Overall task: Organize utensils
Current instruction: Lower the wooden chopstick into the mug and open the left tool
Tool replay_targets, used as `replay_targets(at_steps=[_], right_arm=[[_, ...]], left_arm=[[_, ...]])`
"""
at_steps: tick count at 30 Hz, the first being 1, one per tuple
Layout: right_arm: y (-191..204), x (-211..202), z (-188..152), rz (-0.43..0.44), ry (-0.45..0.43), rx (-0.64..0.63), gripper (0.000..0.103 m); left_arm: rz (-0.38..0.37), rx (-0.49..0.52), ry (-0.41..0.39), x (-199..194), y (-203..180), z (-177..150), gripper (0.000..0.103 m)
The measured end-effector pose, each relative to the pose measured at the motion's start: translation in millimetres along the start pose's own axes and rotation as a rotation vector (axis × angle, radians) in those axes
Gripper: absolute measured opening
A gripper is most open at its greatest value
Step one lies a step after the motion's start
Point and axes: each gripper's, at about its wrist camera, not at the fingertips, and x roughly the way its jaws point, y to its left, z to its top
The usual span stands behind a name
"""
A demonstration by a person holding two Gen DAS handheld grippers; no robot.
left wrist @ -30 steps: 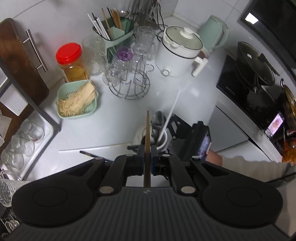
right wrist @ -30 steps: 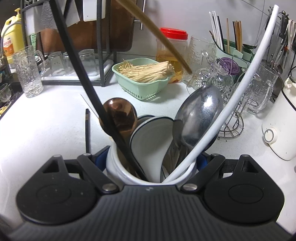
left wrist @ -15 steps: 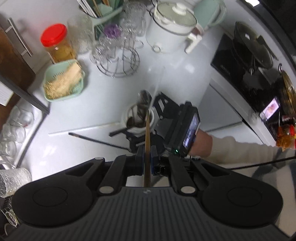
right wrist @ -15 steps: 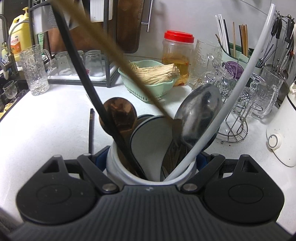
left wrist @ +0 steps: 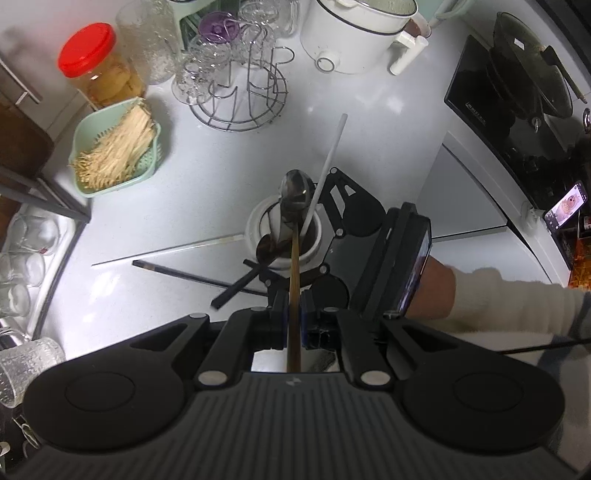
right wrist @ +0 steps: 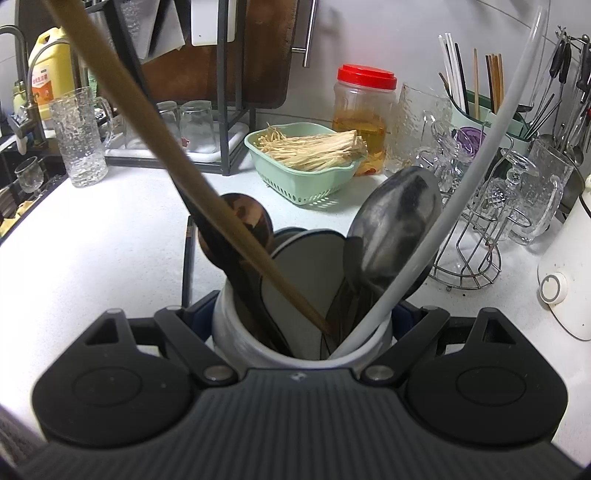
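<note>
Your left gripper [left wrist: 293,317] has its fingers [left wrist: 279,314] pinched tight on a wooden chopstick [left wrist: 294,280], which runs straight out from the grip and dips its far end into the white utensil holder [left wrist: 255,230]; from the right wrist view the same chopstick [right wrist: 177,166] slants down from the upper left with its tip inside the holder's mouth. Your right gripper [right wrist: 303,325] has its fingers [right wrist: 199,314] clamped around the holder [right wrist: 231,328] on both sides, holding it upright on the table [left wrist: 207,192]. Inside the holder stand a metal spoon [right wrist: 397,229], a brown wooden spoon [right wrist: 251,218], a black chopstick [right wrist: 218,236] and a white chopstick [right wrist: 480,162] leaning right. Just beside the holder, a second black chopstick [left wrist: 184,272] and a second white chopstick [left wrist: 166,251] lie flat on the table. Farther out sit a green basket [left wrist: 83,147] of enoki mushrooms, a red-lidded jar [left wrist: 98,70], a wire rack [left wrist: 240,107] of glasses and a white pot [left wrist: 354,33].
</note>
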Motion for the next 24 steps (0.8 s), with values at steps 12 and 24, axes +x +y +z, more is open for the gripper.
replay_targets(at_steps=[12, 24], right_arm=[[1.2, -2.0, -2.7, 0.008, -0.018, -0.002, 0.091], [-1.1, -2.4, -2.3, 0.026, -0.018, -0.004, 0.091]], left_arm=[[-0.011, -0.004, -0.033, 35.7, -1.1, 12.0, 0.008], [0.052, -0.177, -0.327, -16.8, 17.9, -24.3, 0.037]])
